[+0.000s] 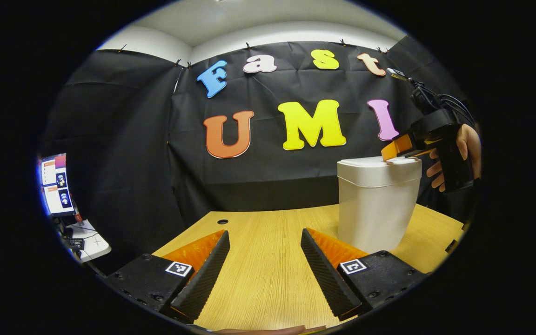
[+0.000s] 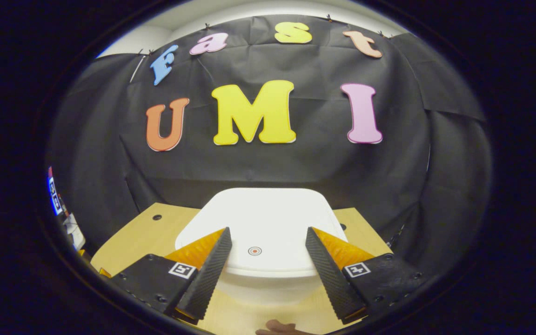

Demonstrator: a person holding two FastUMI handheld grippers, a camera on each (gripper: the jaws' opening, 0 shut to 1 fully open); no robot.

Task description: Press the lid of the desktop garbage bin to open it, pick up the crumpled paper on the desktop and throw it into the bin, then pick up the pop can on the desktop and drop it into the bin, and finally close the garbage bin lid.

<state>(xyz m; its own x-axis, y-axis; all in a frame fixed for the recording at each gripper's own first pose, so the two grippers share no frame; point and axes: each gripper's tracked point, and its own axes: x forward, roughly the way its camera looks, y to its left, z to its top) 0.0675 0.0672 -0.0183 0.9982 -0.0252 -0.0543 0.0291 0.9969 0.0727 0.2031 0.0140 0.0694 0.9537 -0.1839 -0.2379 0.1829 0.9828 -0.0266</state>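
Two hand-held grippers: right (image 1: 391, 151) tips touch bin lid (image 2: 268, 223), left (image 1: 265, 242) spread.

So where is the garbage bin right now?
The garbage bin stands on the wooden table, right of centre in the left gripper view; the right tool is at its closed lid.

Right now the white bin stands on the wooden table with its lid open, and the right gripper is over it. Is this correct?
Not quite: the lid is closed. The right gripper view shows it flat on the bin, with the right gripper over it, jaws apart. The table is wooden, as you say.
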